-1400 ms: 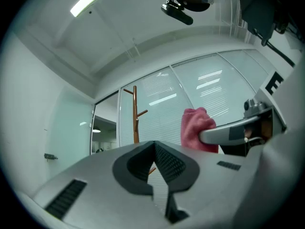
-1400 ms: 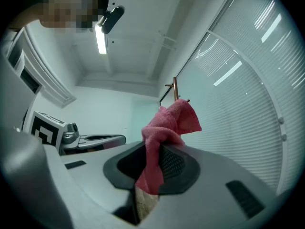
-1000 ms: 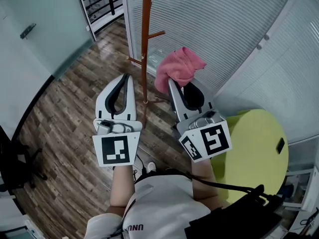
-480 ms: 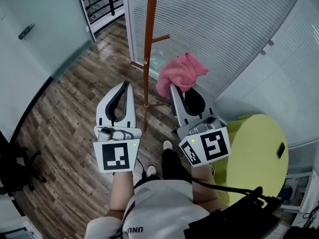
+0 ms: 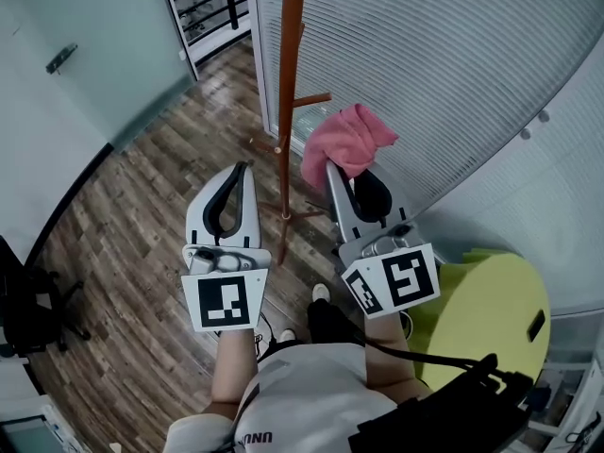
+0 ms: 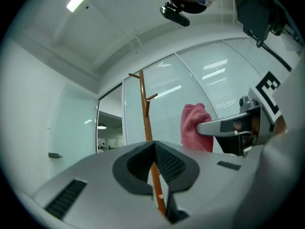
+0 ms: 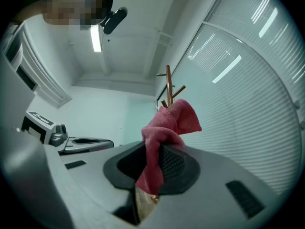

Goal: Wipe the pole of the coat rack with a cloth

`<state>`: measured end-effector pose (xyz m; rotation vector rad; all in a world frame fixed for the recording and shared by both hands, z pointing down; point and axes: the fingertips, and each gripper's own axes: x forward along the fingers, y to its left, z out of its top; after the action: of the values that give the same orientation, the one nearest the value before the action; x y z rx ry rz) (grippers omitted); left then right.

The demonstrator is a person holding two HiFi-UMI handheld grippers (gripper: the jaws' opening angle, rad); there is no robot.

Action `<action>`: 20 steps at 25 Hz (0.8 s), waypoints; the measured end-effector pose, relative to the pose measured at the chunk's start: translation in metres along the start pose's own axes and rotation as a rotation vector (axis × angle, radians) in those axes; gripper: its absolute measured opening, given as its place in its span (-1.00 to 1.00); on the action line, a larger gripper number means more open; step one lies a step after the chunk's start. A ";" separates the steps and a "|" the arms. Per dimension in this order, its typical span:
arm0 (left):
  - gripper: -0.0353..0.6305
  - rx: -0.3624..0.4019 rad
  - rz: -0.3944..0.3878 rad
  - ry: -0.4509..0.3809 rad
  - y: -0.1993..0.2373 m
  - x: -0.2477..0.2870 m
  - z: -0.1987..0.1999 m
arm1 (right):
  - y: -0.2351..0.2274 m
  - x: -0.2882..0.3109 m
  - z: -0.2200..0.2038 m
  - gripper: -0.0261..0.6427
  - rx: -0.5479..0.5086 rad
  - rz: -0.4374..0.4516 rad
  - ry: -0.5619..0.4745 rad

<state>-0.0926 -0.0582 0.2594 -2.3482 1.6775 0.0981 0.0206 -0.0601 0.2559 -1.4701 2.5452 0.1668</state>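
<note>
The brown wooden coat rack pole [image 5: 288, 111] stands upright on the wood floor, with short pegs low on it. In the head view it rises between my two grippers. My right gripper [image 5: 329, 168] is shut on a pink cloth [image 5: 344, 144], which bunches up above its tips just right of the pole, apart from it. My left gripper [image 5: 243, 167] is shut with nothing in it, a little left of the pole. In the left gripper view the pole [image 6: 143, 109] shows beyond the tips [image 6: 155, 143], with the cloth [image 6: 194, 125] to its right. In the right gripper view the cloth [image 7: 164, 128] hides most of the pole [image 7: 168, 87].
A ribbed glass partition [image 5: 425, 74] stands right behind the rack. A round yellow-green table [image 5: 491, 319] is at my lower right. A black chair base [image 5: 28, 310] sits at the left edge, and a glass door [image 5: 104, 55] lies further left.
The head view has shifted, so the pole's top shows higher and more upright between the grippers. A dark shoe has stepped forward. The cloth stays held; both grippers keep their state.
</note>
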 end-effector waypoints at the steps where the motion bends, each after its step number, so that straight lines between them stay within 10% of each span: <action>1: -0.86 0.002 0.007 0.002 -0.002 0.004 -0.002 | -0.006 0.002 -0.002 -0.70 0.004 0.004 0.001; 20: -0.86 0.017 0.165 0.071 -0.011 0.053 -0.019 | -0.062 0.048 -0.014 -0.70 0.046 0.149 0.014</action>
<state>-0.0662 -0.1083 0.2686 -2.2224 1.8967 0.0311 0.0493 -0.1346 0.2583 -1.2703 2.6510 0.1190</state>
